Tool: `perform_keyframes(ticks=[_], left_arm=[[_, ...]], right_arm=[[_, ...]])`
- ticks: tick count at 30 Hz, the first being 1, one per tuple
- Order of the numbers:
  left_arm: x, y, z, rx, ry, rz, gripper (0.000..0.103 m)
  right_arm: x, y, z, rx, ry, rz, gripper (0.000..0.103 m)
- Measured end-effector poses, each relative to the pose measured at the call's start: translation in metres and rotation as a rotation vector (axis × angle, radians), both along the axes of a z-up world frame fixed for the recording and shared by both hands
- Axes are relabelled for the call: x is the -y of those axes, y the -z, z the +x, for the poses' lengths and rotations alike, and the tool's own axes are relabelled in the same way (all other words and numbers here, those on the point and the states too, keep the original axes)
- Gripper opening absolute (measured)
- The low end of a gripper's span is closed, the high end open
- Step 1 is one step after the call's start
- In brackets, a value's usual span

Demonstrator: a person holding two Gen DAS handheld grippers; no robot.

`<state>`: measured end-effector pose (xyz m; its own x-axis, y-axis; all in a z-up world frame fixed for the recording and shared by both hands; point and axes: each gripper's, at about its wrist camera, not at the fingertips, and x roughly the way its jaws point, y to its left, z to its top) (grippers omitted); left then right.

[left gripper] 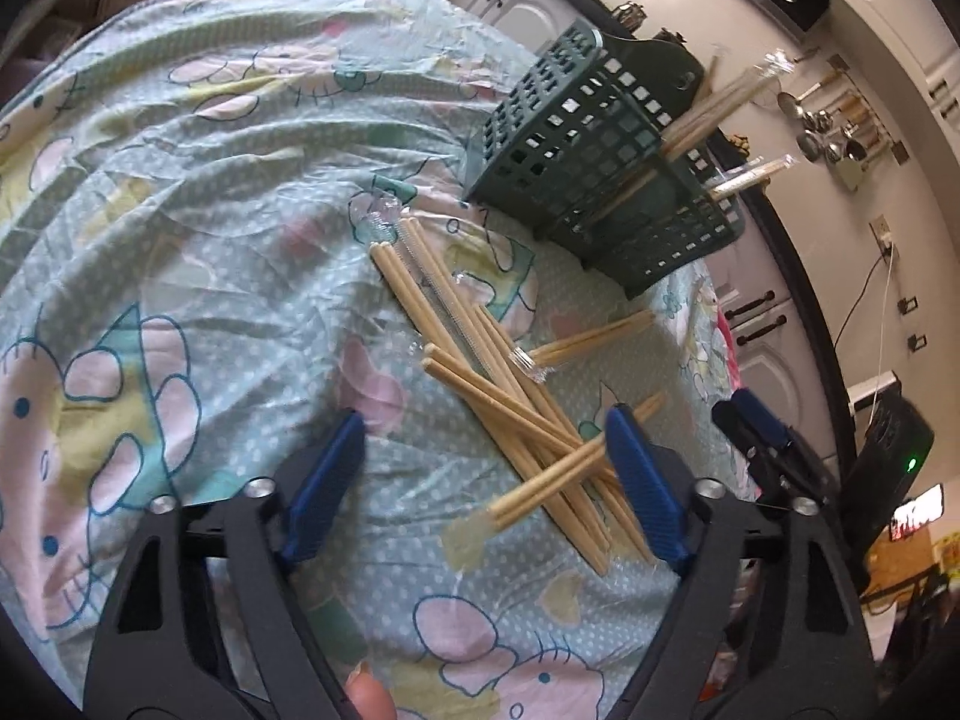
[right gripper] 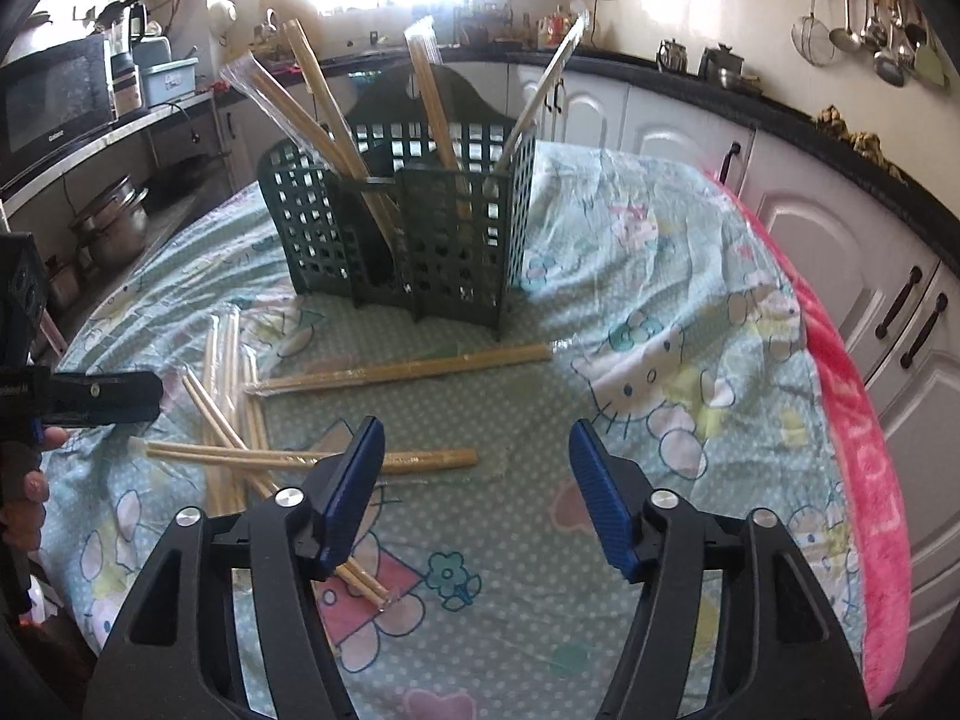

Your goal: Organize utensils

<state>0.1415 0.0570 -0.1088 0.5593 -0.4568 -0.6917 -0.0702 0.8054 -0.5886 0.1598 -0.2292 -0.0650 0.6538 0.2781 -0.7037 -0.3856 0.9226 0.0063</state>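
Observation:
Several wrapped pairs of wooden chopsticks [left gripper: 480, 384] lie in a loose crossed pile on the patterned cloth; the right wrist view shows the pile [right gripper: 240, 444] at the left. A dark green slotted utensil holder [right gripper: 408, 228] stands behind them with several wrapped pairs upright in it; it also shows in the left wrist view [left gripper: 600, 162]. One pair [right gripper: 402, 372] lies alone in front of the holder. My left gripper [left gripper: 486, 468] is open and empty above the pile's near end. My right gripper [right gripper: 477, 474] is open and empty, just right of the pile.
The table is covered with a wrinkled cartoon-print cloth [right gripper: 660, 312] over a pink blanket [right gripper: 852, 372]. White kitchen cabinets [right gripper: 810, 228] run behind and to the right. Ladles hang on the wall [right gripper: 864, 18]. A microwave [right gripper: 54, 96] and pots [right gripper: 114, 222] are at the left.

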Motion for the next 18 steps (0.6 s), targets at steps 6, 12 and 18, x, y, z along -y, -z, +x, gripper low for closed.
perform_keyframes(ticks=[6, 12, 18], left_arm=[[-0.007, 0.003, 0.013, -0.013, -0.025, -0.028, 0.065], [-0.012, 0.006, 0.020, -0.020, -0.043, -0.034, 0.054], [-0.014, 0.007, 0.023, -0.024, -0.048, -0.038, 0.048]], right_arm=[[-0.001, 0.014, 0.008, -0.044, -0.005, 0.014, 0.050], [0.003, 0.026, 0.018, -0.090, 0.008, 0.032, 0.039], [0.008, 0.036, 0.030, -0.146, 0.025, 0.078, 0.034]])
